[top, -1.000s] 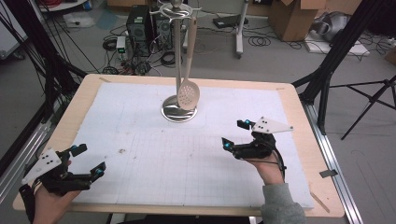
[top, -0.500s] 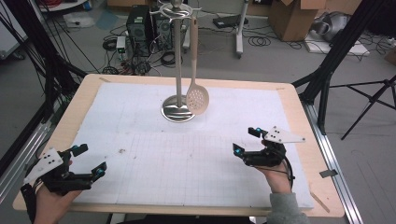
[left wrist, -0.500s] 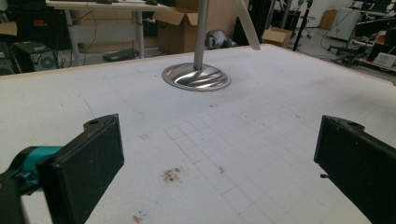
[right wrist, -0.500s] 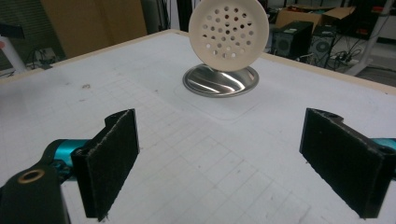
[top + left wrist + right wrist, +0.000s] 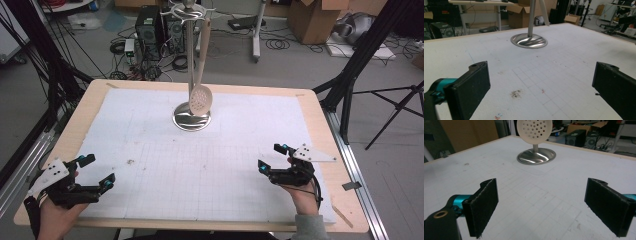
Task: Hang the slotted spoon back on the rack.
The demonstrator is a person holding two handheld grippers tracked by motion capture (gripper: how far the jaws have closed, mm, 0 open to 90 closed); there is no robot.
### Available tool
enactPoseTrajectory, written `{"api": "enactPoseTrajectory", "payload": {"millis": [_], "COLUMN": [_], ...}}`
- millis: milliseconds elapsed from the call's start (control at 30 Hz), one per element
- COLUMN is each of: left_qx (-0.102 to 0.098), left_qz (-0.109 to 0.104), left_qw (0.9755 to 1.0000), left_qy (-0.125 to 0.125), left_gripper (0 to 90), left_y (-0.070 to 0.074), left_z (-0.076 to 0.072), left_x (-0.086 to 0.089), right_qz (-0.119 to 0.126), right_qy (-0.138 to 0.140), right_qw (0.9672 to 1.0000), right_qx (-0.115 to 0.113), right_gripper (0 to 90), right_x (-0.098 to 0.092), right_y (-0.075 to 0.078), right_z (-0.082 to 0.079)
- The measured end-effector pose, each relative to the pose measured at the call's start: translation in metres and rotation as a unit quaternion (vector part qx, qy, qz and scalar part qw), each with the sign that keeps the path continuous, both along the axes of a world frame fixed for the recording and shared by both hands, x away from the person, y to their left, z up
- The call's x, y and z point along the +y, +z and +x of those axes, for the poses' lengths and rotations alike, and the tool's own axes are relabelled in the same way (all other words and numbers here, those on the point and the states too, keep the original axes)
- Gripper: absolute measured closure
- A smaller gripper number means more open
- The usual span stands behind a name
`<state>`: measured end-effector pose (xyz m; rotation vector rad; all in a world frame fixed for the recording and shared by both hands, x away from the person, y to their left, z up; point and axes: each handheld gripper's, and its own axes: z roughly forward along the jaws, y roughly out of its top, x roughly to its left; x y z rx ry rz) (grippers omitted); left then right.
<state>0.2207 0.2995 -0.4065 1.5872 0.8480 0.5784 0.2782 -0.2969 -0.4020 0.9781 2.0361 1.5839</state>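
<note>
A metal utensil stand [image 5: 191, 119] rises from a round steel base at the back middle of the white gridded mat. A cream perforated skimmer [image 5: 201, 98] hangs from its top hooks, head down beside the pole. My left gripper [image 5: 98, 172] rests open at the front left corner, nothing between its jaws. At the front right my right gripper [image 5: 271, 157] is open and empty too. In the left gripper view the stand base [image 5: 529, 40] lies ahead; in the right gripper view the skimmer head [image 5: 534, 129] hangs over the stand base [image 5: 536, 156].
The wooden table edge [image 5: 320, 115] frames the mat [image 5: 215, 165]. A small dark smudge [image 5: 131, 161] marks the mat left of centre. Black frame legs, a computer tower, cables and cardboard boxes stand on the floor beyond the table.
My right gripper has drawn back toward the front right of the mat. The skimmer has swung slightly on its hook. The left gripper has stayed put.
</note>
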Motion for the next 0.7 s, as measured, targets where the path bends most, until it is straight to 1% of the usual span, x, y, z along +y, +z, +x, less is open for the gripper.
{"api": "enactPoseTrajectory", "payload": {"millis": [100, 200, 233, 300, 400, 500, 700], "left_qx": [0.000, 0.002, 0.000, 0.001, 0.003, 0.005, 0.005], "left_qz": [0.001, 0.001, 0.002, 0.003, 0.006, 0.004, 0.004], "left_qw": [1.0000, 1.0000, 1.0000, 1.0000, 1.0000, 1.0000, 1.0000], "left_qy": [-0.001, -0.003, -0.004, -0.006, -0.004, -0.002, 0.002], "left_gripper": [1.8, 1.8, 1.8, 1.9, 1.8, 1.8, 1.8], "left_y": [0.000, 0.000, 0.000, 0.000, -0.002, -0.003, -0.004], "left_z": [0.001, 0.002, 0.002, 0.002, 0.003, 0.004, 0.004], "left_x": [0.000, -0.002, -0.002, -0.003, -0.003, -0.002, 0.000], "right_qz": [0.001, 0.005, 0.008, 0.006, 0.011, 0.020, 0.029], "right_qy": [-0.007, -0.014, -0.017, -0.020, -0.028, -0.038, -0.058], "right_qw": [1.0000, 0.9999, 0.9998, 0.9998, 0.9995, 0.9991, 0.9979], "right_qx": [-0.004, -0.003, 0.001, 0.001, -0.001, 0.001, 0.001], "right_gripper": [11.1, 11.1, 11.0, 11.1, 11.1, 11.1, 11.0], "right_x": [-0.006, -0.012, -0.013, -0.016, -0.020, -0.025, -0.035], "right_y": [-0.003, -0.006, -0.008, -0.011, -0.016, -0.021, -0.027], "right_z": [-0.002, -0.005, -0.006, -0.008, -0.010, -0.012, -0.016]}}
